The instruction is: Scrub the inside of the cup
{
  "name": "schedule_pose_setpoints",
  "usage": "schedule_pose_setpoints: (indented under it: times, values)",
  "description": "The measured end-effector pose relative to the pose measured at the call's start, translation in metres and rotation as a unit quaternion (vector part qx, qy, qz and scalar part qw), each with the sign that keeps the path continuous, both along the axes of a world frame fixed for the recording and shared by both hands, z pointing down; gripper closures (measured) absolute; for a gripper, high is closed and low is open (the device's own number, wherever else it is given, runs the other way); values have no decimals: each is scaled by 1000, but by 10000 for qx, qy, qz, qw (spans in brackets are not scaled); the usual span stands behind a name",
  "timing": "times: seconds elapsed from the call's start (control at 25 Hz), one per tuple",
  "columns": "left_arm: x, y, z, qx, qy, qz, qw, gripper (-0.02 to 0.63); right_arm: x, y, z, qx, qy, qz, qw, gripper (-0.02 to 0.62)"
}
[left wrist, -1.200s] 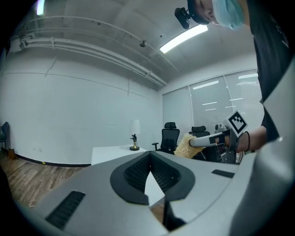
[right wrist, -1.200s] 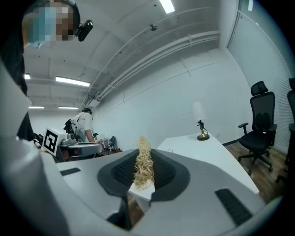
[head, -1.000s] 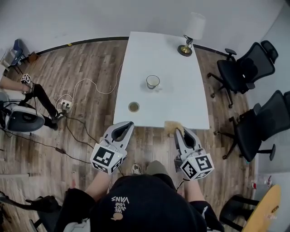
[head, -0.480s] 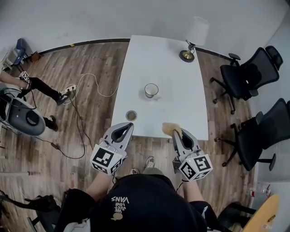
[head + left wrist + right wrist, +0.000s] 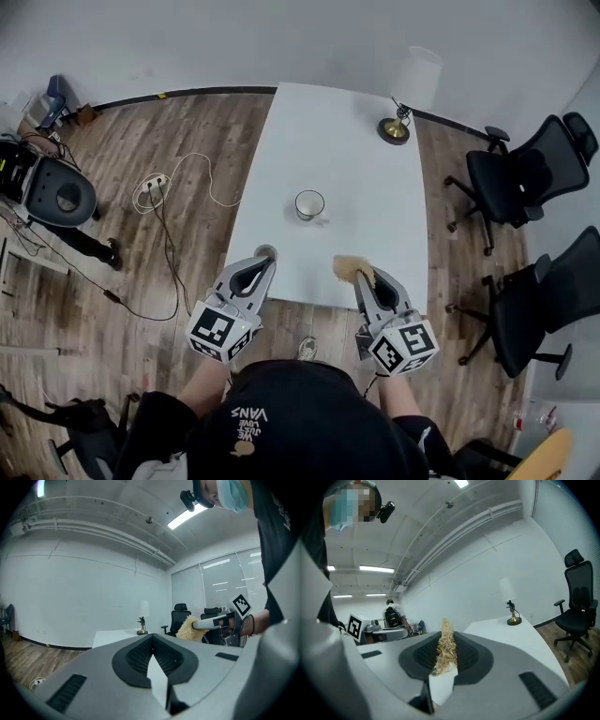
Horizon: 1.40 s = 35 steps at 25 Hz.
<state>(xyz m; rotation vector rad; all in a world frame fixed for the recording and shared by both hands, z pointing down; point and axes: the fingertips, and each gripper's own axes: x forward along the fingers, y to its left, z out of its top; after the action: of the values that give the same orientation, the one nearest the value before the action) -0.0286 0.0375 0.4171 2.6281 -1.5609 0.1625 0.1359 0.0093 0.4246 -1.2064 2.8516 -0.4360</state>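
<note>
Right gripper (image 5: 364,279) is clenched on a straw-coloured fibrous scrubber (image 5: 349,267), which sticks out past its jaws over the near edge of the white table (image 5: 356,169). Left gripper (image 5: 263,266) is closed with nothing between its jaws, its tips just beside a small round object (image 5: 266,250). The cup (image 5: 309,203) stands upright mid-table, well apart from both grippers.
</note>
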Motion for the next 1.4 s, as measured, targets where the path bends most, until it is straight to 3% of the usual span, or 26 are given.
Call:
schedule_pose_setpoints:
  times: [0.24,0.52,0.88,1.4]
  values:
    - [2,-15,5,6,84,-143,9999,595,4,-16,4,-5,-19,-138,9999,525]
    - [-5,-39,7,-17,170,34,9998,595,-8,-33,6,-60,-10,-13,10000,525]
    - [-30,-86,-1,-68,125,740,9972,595,-36,-59,0,-148,-115,640,9978,525]
    - [-62,-128,-3,-33,175,1852,9825,595,-72,-72,-5,-97,-98,1745,9846,525]
